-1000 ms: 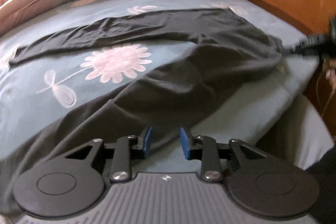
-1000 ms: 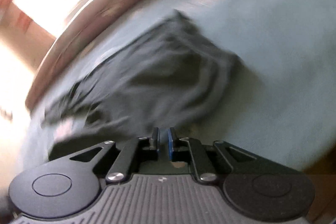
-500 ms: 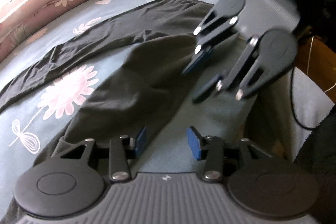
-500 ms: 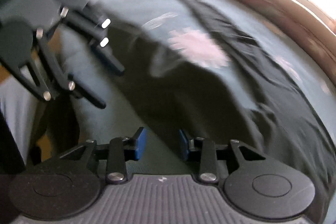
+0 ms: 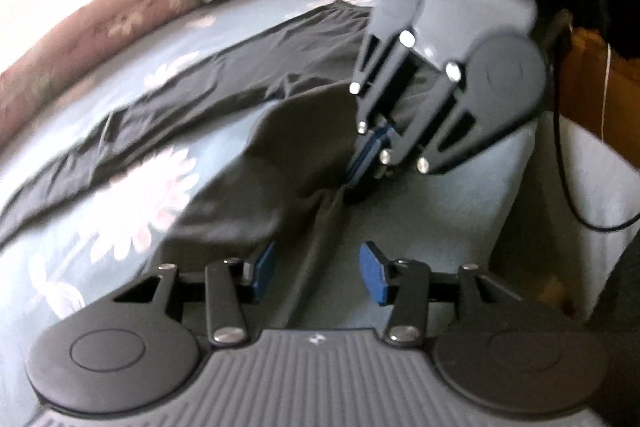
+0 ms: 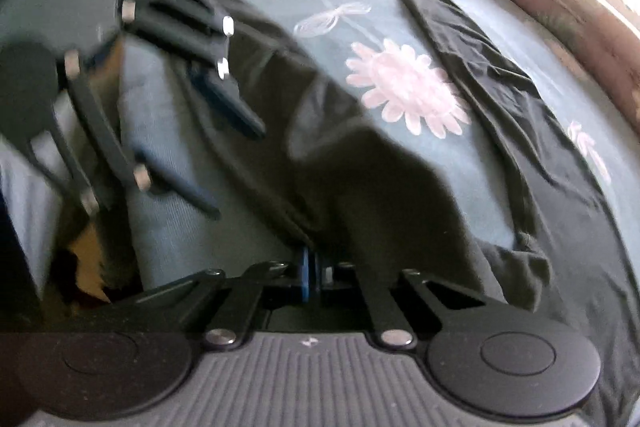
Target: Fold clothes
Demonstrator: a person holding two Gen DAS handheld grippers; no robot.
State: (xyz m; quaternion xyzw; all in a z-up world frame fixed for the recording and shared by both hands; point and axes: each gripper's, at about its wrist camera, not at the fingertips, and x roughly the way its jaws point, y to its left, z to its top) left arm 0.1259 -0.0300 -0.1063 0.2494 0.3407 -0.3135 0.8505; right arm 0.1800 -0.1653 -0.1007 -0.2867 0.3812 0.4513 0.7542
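The right gripper (image 5: 362,163) has just pinched the near edge of the dark soft-fabric trousers (image 5: 248,163) spread across the blue flowered bedsheet (image 6: 400,39), while the half-spread left gripper (image 5: 316,273) straddles that hem ungripped, needing closure before folding.

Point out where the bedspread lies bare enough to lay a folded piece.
Bare bedspread shows between the two legs of the dark trousers, around the pink flower, and along the near bed edge. It is crowded where both hand-held grippers meet at the trousers' near edge.
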